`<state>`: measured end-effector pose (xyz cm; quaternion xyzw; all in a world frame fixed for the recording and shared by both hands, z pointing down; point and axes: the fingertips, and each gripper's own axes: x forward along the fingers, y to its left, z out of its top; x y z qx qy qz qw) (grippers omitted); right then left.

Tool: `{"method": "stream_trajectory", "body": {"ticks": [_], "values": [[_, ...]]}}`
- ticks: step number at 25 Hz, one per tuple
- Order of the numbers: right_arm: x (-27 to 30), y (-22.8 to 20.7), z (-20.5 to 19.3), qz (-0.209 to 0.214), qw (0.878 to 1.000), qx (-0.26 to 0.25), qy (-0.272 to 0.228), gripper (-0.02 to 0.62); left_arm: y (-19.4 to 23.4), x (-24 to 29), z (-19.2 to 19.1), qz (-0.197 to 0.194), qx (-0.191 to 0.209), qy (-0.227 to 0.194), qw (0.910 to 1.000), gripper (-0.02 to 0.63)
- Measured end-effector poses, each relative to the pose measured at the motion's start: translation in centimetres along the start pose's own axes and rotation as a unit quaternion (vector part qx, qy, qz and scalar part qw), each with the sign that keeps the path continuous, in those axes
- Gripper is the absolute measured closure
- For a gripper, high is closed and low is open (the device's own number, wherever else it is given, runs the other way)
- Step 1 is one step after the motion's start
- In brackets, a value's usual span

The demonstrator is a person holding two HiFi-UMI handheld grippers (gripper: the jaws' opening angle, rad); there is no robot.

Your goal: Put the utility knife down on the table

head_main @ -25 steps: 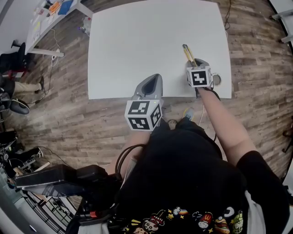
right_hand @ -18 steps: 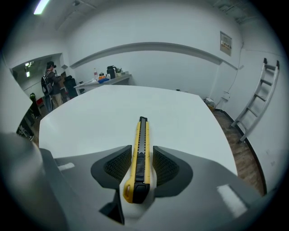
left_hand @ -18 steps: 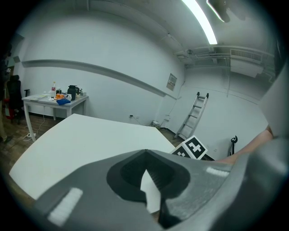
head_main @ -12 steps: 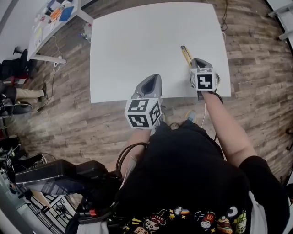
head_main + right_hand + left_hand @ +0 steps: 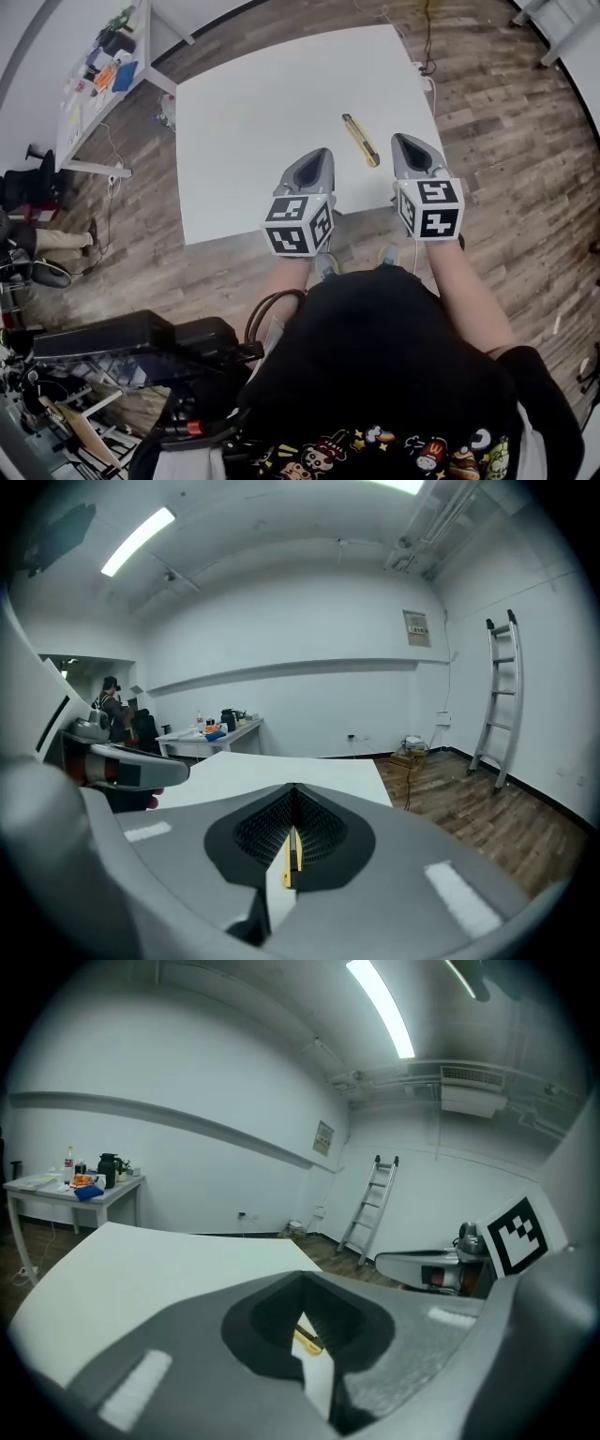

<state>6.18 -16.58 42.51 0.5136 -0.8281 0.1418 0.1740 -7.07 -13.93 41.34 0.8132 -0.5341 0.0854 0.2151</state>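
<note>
Spreading over a wood floor (image 5: 506, 122), a white table (image 5: 253, 112) stands in front of a person (image 5: 375, 356) dressed in black. A smaller side table (image 5: 94, 89), cluttered with small items, sits off to the left. A ladder (image 5: 370, 1206) leans against the far wall. The left gripper (image 5: 321, 155) and right gripper (image 5: 403, 141) reach side by side over the table's near edge, both pointing away from the person. Each has its jaws a narrow slit apart and grips nothing. The knife (image 5: 360, 140), yellow and dark, lies flat on the table between the two grippers' tips. It is nearer the right gripper, touches neither, and angles away to the left.
</note>
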Motion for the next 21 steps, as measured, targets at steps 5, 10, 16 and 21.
{"method": "stream_trajectory", "body": {"ticks": [5, 10, 16, 21], "values": [[-1.2, -0.2, -0.8, -0.006, 1.0, 0.01, 0.004, 0.572, -1.3, 0.2, 0.7, -0.012, 0.014, -0.007, 0.9998, 0.606], [-2.2, 0.4, -1.0, -0.006, 1.0, 0.008, 0.003, 0.572, -1.4, -0.6, 0.5, -0.01, 0.012, -0.012, 0.9998, 0.606], [-2.6, 1.9, -0.5, 0.007, 1.0, -0.002, -0.002, 0.572, -0.9, -1.6, 0.4, -0.002, 0.006, -0.017, 0.9998, 0.606], [-3.0, 2.8, -0.3, 0.016, 1.0, -0.008, -0.005, 0.572, -0.7, -2.4, 0.3, 0.006, 0.002, -0.02, 0.9998, 0.606]]}}
